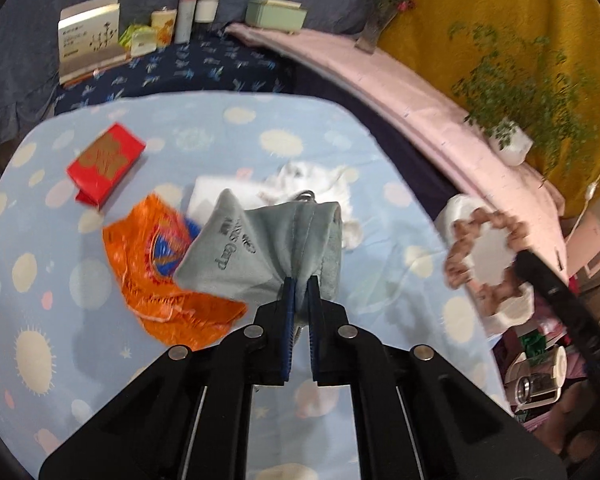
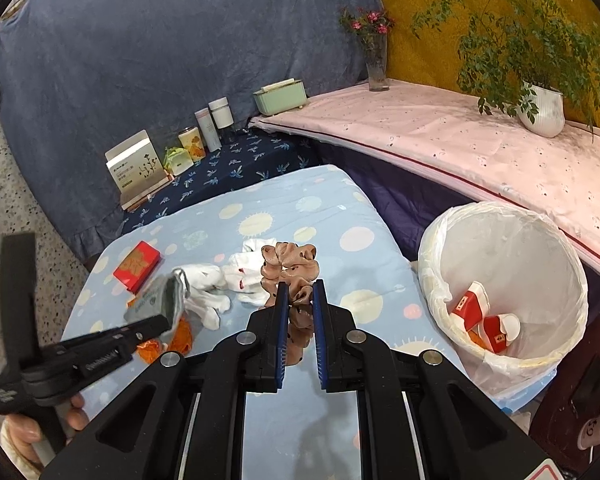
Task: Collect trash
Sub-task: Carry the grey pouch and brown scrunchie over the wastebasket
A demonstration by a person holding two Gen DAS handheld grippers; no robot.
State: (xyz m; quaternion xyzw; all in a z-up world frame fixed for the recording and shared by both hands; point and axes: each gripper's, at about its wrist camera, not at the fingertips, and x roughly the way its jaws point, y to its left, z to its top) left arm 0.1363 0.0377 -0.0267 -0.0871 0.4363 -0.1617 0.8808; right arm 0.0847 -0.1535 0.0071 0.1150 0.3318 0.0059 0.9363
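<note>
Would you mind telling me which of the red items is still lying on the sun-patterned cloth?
The flat red box with the gold emblem, beside the orange wrapper. The two other red-and-white cartons already sit inside the white-lined trash bin.

Grey pouch (image 1: 268,248) pinched, lifted; brown scrunchie (image 2: 290,268) pinched, lifted.

Both views are evenly and brightly lit, with soft shadows falling on the surface (image 1: 340,128) just beside and below each tool. Fisheye distortion bends straight edges near the rim, and black vignetting fills the corners. In the left wrist view the red box (image 1: 106,163) ahead-left of the tool and the scrunchie (image 1: 484,256) to its right are motion-blurred. The right wrist view is sharper, though the left tool (image 2: 168,322) smears slightly.
</note>
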